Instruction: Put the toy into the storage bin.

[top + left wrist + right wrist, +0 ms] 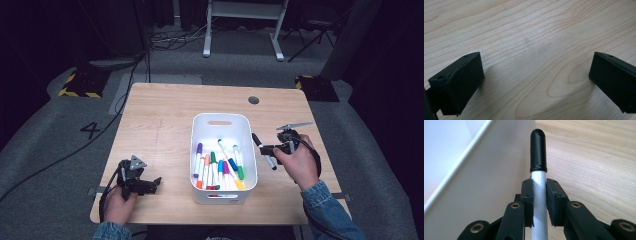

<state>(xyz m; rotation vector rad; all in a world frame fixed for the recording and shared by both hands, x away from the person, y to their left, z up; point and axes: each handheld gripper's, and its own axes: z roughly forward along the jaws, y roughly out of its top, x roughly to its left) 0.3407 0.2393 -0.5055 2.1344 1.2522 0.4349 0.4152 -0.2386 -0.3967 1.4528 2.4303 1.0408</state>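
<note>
**Black-capped marker held beside the bin**

The right gripper (pixel 268 149) has its fingers (pixel 527 195) pressed onto the white barrel of a black-capped marker (pixel 538 157), gripping it just below the cap. The marker runs lengthwise along the gripper's own line, cap pointing away from the hand, which keeps the tip end clear and lets the pen be lowered along its length. It sits just outside the right wall of the white bin (pixel 251 165), close to the rim but apart from it, above the wooden surface (pixel 165 110). By the look of it, the marker is meant to join the others in the bin.

Inside the bin lie the coloured markers (pixel 218 167), purple, green, blue, orange, pink and yellow caps among them, mostly lengthwise and bunched toward the near end.

The left gripper (pixel 150 186) rests on the surface at the near left corner, well apart from the bin. Its fingers (pixel 459 82) stand wide with only bare wood between them, seemingly parked out of the way.

A "4" (pixel 90 130) is marked on the floor left of the surface. Any print on the marker barrels is too small to read.
</note>
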